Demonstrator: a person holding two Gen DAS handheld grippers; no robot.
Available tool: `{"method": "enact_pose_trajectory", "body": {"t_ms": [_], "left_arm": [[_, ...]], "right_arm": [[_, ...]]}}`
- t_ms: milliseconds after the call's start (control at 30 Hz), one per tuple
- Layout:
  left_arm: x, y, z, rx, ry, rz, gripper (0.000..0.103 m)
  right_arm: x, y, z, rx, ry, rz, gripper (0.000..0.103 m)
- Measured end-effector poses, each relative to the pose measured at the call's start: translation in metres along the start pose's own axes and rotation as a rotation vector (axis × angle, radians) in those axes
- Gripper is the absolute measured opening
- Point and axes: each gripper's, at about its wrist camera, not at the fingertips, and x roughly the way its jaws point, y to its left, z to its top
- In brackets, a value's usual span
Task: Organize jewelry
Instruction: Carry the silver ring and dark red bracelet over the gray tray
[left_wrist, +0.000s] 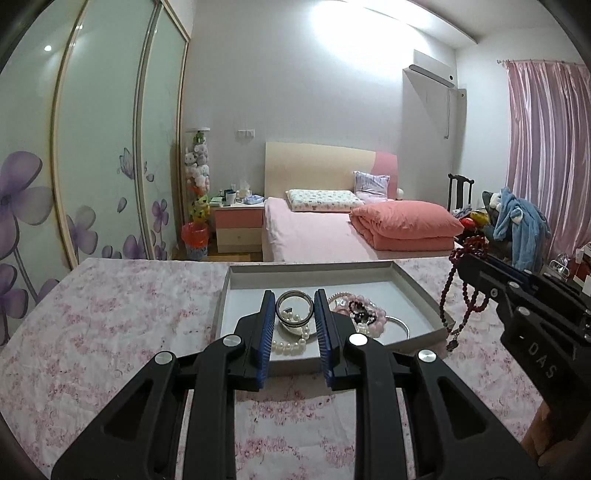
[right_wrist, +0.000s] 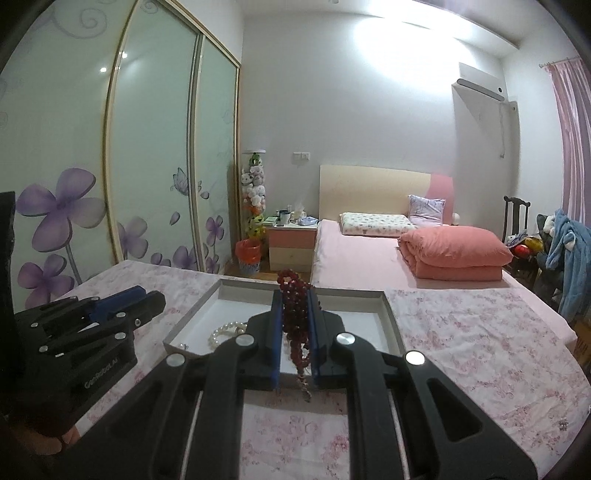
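Observation:
A shallow grey tray (left_wrist: 332, 266) lies on the flowered tablecloth (left_wrist: 110, 314). In it are a white pearl strand (left_wrist: 290, 343), pink bead bracelets (left_wrist: 373, 314) and a thin silver bangle (left_wrist: 400, 325). My left gripper (left_wrist: 294, 299) hangs over the tray's near edge. A dark-rimmed ring-shaped bangle (left_wrist: 294, 293) fits exactly between its blue pads. My right gripper (right_wrist: 294, 295) is shut on a dark red bead string (right_wrist: 293, 317). The string's loops hang below the fingers (left_wrist: 448, 291) at the tray's right corner. In the right wrist view the left gripper (right_wrist: 155, 299) is at the tray's (right_wrist: 351, 293) left, beside the pearls (right_wrist: 225, 328).
Flowered cloth spreads on both sides of the tray, with a tiny trinket (right_wrist: 563, 424) at far right. Behind the table stand a pink bed (left_wrist: 314, 236), a nightstand (left_wrist: 238, 229), a floral wardrobe (left_wrist: 92, 147) and a chair with clothes (left_wrist: 517, 221).

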Motion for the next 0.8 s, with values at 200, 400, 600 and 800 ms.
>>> {"method": "enact_pose_trajectory", "body": {"t_ms": [200,400,600,800], "left_arm": [[0.007,0.001,0.001,-0.002,0.001,0.000,0.023],[0.022,0.000,0.004,-0.007,0.022,-0.013,0.023],[0.055,0.001,0.010,-0.010,0.053,-0.030,0.023],[0.087,-0.002,0.011,0.001,0.095,-0.044,0.023]], "right_arm": [[0.010,-0.002,0.002,0.008,0.004,-0.008,0.013],[0.026,-0.011,0.007,0.025,0.000,-0.020,0.013],[0.061,-0.026,0.011,0.078,0.028,-0.023,0.013],[0.101,-0.036,0.010,0.108,0.078,-0.015,0.013]]}}
